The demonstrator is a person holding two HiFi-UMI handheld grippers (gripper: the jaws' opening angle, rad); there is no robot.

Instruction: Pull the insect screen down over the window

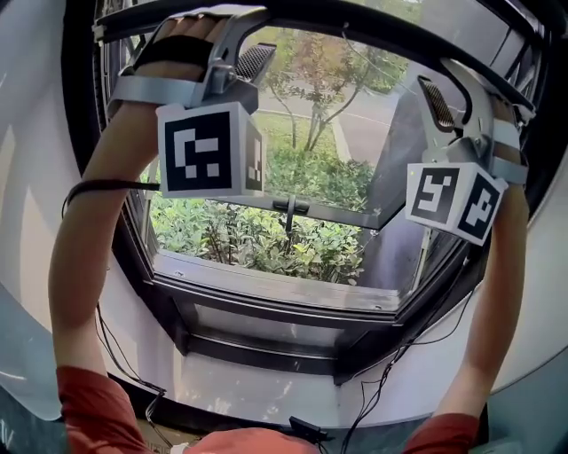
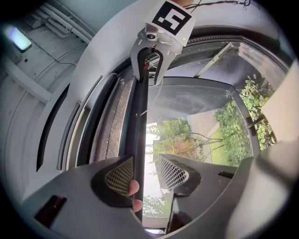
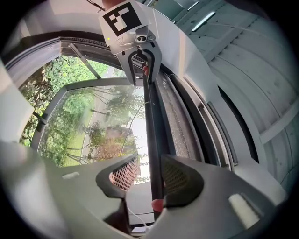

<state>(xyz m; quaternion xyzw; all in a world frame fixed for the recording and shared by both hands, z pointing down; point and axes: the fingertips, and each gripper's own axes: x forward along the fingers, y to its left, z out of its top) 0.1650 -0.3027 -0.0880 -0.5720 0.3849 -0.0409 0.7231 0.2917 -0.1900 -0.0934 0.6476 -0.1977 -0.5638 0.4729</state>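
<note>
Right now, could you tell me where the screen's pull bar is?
The pull bar lies along the window's top edge, passing between the left gripper's open jaws and the right gripper's, seen in both gripper views.

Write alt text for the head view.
Two bare forearms reach up, holding the grey left tool and grey right tool at the thin black screen bar along the top of a black-framed window. Green shrubs and trees show outside.
</note>
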